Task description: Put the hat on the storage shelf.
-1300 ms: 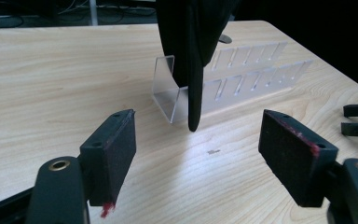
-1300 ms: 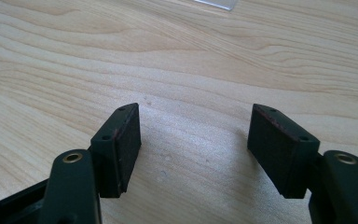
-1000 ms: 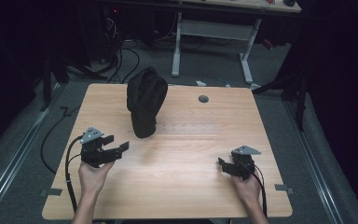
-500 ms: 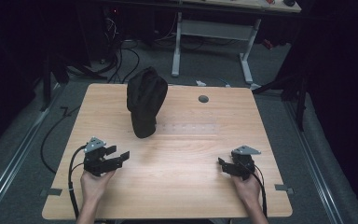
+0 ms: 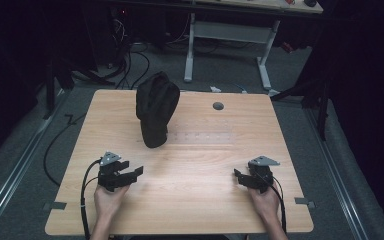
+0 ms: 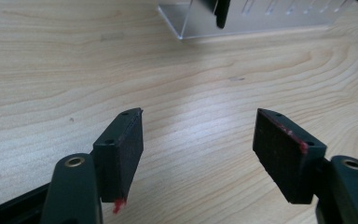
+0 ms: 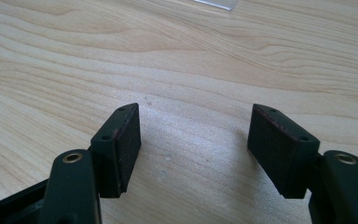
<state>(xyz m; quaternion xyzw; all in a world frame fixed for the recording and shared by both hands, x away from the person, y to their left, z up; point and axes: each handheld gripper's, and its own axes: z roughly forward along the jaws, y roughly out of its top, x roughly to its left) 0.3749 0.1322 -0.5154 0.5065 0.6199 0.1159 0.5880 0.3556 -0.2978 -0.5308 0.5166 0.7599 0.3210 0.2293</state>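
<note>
Both claws were held wide apart, empty: left claw [image 5: 132, 174] near-left on the tabletop [image 5: 195, 165], right claw [image 5: 240, 177] near-right. A black cloth bundle [image 5: 156, 107] was seen far-left.

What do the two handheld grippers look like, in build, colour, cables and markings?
Both the left gripper and right gripper are black, each topped by a grey three-cornered plate, with a black cable trailing back. Their jaws carry flat rectangular black pads with brass-ringed pivots. The left gripper's pads show red smears. Forearms are bare.
</note>
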